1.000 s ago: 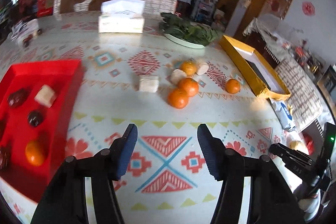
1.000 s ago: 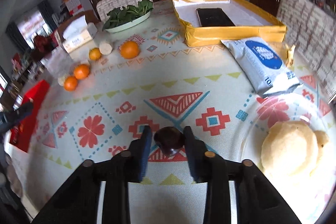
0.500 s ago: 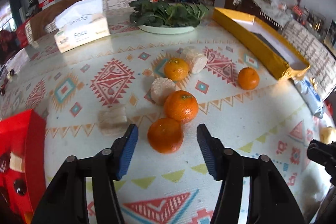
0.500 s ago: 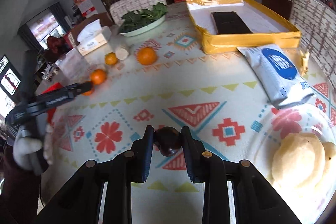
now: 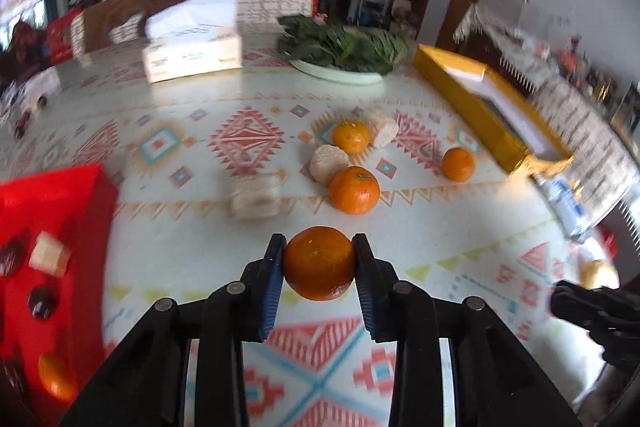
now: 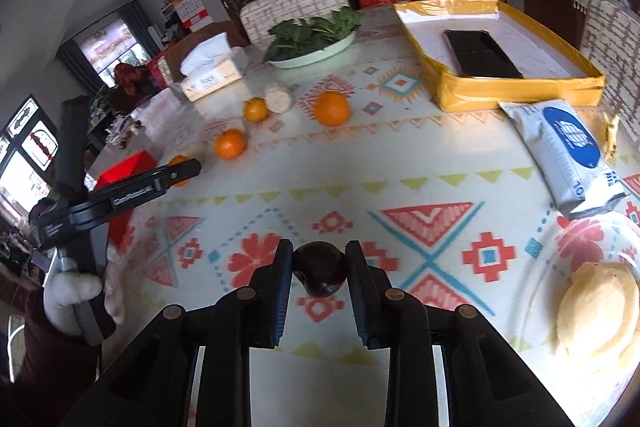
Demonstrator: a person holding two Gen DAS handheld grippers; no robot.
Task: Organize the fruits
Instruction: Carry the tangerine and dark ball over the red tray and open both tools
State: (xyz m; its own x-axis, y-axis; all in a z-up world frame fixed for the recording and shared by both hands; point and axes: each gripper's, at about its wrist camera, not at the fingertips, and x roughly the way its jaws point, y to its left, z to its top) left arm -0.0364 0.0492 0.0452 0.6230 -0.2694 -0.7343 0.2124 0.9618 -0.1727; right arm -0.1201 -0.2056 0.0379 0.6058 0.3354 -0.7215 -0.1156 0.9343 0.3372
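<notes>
A big table (image 5: 168,239) with a bright patterned cloth is filling both views. A yellow box (image 6: 516,91) is sitting at the far right side, and a dark flat thing is lying inside it. A red tray (image 5: 80,195) is sitting at the left edge, holding one orange, some dark round fruits and a pale cube. A tissue box (image 5: 192,55) and a plate of green leaves (image 5: 340,47) are standing at the far end. A white and blue bag (image 6: 568,155) is lying just in front of the yellow box. Three oranges (image 5: 354,189) are lying loose in the middle of the table, with pale chunks (image 5: 329,163) beside them. The left tongs (image 5: 320,269) are closing on an orange (image 5: 319,263), and both blue pads are touching its sides. This orange is sitting between the tray and the loose oranges. The right tongs (image 6: 319,269) are squeezed tight on a small dark round fruit (image 6: 320,267), holding it over the cloth. In the right view, a gloved hand (image 6: 74,295) is gripping the handle of the left tongs.
</notes>
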